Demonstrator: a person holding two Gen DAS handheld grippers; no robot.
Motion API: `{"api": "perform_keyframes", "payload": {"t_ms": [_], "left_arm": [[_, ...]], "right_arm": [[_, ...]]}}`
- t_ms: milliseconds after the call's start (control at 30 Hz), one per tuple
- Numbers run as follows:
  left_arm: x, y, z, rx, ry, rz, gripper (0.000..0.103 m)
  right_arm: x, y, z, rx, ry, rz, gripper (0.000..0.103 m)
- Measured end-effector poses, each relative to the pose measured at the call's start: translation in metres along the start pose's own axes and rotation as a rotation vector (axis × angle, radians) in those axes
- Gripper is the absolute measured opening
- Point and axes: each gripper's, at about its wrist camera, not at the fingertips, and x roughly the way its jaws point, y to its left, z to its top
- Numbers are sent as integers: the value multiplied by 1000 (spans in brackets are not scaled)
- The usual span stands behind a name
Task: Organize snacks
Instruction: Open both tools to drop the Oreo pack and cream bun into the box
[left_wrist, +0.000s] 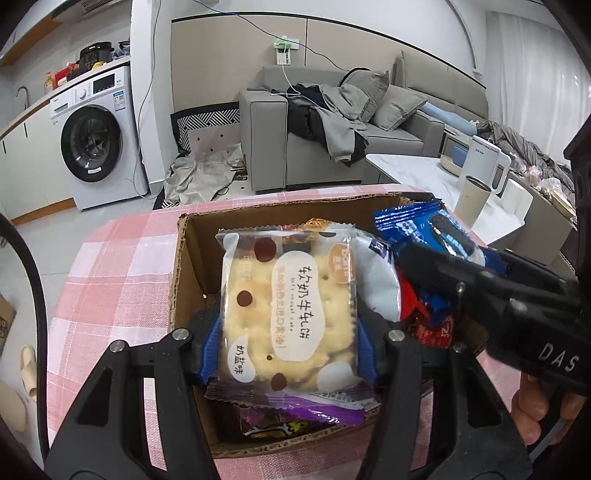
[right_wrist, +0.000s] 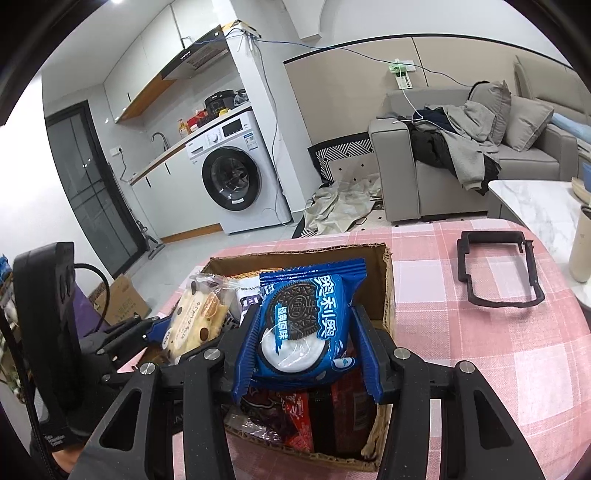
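Note:
A cardboard box (left_wrist: 184, 266) (right_wrist: 384, 288) of mixed snack packs stands on the pink checked tablecloth. My left gripper (left_wrist: 288, 347) is shut on a clear pack of cream crackers with chocolate dots (left_wrist: 284, 314), held just over the box. Seen from the right wrist, that cracker pack (right_wrist: 195, 321) hangs at the box's left side. My right gripper (right_wrist: 306, 354) is shut on a blue Oreo pack (right_wrist: 306, 325) above the box's near right part. From the left wrist view the same Oreo pack (left_wrist: 428, 232) sits in the black right gripper (left_wrist: 424, 258). Red, purple and white packs lie underneath.
A black rectangular frame (right_wrist: 498, 273) lies on the cloth right of the box. A beige cup (right_wrist: 581, 243) (left_wrist: 471, 201) stands on the marble table beyond. A washing machine (right_wrist: 236, 173), a grey sofa (left_wrist: 332, 122) and a floor cloth fill the background.

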Motion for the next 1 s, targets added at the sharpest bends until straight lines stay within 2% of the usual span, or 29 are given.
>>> {"api": "perform_keyframes", "payload": {"t_ms": [200,233,267,300,367,467,533,667,1000], "left_arm": [[1,1,0,-10,11,-10,60],[-1,1,0,-13,8,-15,65],[-3,0,0,-19,4,-21,75],[-7,1,0,-24,-5,-36,77],[-15,1,-2,-27,-16,-47,88],[-25,2,-5,-35,-29,-45,96],[-35,2,-9,-39,-41,-59,100],[-58,5,-18,-55,-80,-56,102],[-116,14,-58,-60,-137,-38,102]], "right_arm": [[0,3,0,-26,7,-11,51],[-1,4,-1,-32,2,-14,55],[-3,5,-1,-38,-1,-17,63],[-6,5,-2,-42,-5,-19,67],[-15,5,-3,-42,-26,-8,77],[-30,5,-5,-50,-52,-21,89],[-38,4,-6,-52,-59,-18,94],[-54,4,-9,-47,-63,-20,102],[-86,17,-35,-104,-123,13,103]]}}
